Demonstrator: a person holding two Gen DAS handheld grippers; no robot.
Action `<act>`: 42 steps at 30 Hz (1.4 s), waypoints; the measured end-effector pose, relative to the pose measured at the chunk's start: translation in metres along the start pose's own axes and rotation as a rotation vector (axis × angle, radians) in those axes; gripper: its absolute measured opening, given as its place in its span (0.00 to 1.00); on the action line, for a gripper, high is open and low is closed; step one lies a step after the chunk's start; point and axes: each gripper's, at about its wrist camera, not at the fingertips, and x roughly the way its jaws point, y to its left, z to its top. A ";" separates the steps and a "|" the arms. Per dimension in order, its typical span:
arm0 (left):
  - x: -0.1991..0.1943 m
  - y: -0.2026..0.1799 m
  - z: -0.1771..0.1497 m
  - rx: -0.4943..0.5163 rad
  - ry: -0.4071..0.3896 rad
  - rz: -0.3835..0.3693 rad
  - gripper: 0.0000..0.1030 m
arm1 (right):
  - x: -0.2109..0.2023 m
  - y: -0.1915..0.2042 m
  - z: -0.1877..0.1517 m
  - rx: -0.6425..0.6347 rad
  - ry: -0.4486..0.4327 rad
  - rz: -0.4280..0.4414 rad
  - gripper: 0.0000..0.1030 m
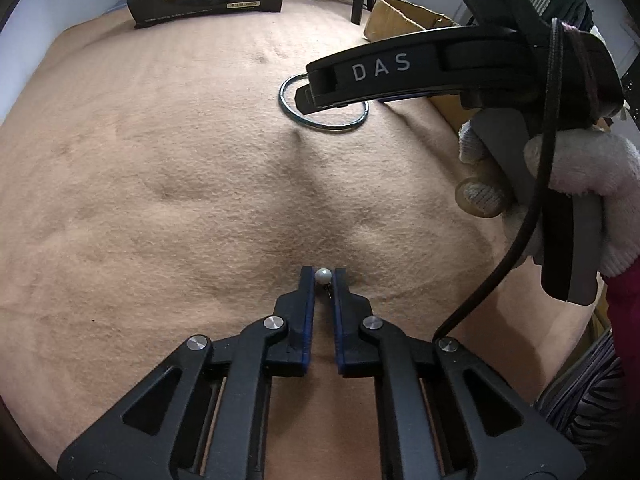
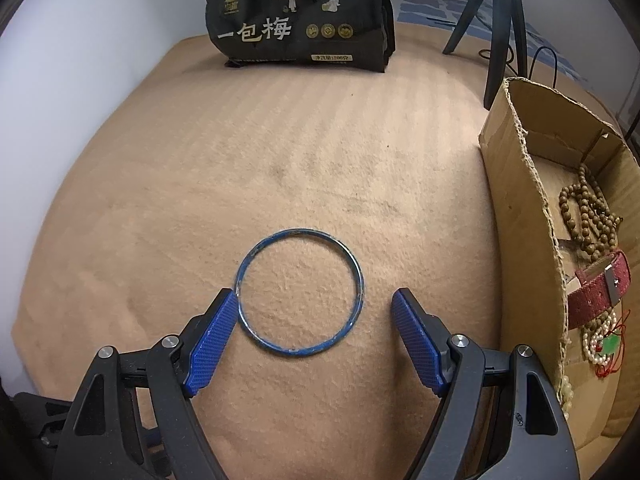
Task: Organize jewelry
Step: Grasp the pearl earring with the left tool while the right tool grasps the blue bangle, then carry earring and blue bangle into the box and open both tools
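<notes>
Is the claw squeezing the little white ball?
Touching. In the left wrist view the left claw is shut on the white pearl bead: both blue pads press its sides, with no gap showing.

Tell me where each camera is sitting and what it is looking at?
Left wrist view: sits on the left gripper, looking down at the tan blanket; its fingers pinch a small white pearl earring; a gloved hand holding the right gripper shows.
Right wrist view: sits on the right gripper, looking down at the thin blue round bangle and brown cardboard box; only its open fingers show.
Shared: bangle, blanket, black snack bag.
</notes>
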 end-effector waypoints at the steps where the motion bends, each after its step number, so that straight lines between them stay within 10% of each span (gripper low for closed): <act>1: 0.000 0.002 0.000 -0.002 -0.001 0.001 0.06 | 0.000 0.000 0.000 0.001 -0.002 -0.001 0.77; 42: -0.021 0.018 -0.006 -0.083 -0.034 0.064 0.06 | -0.021 0.022 0.007 -0.102 -0.041 -0.059 0.70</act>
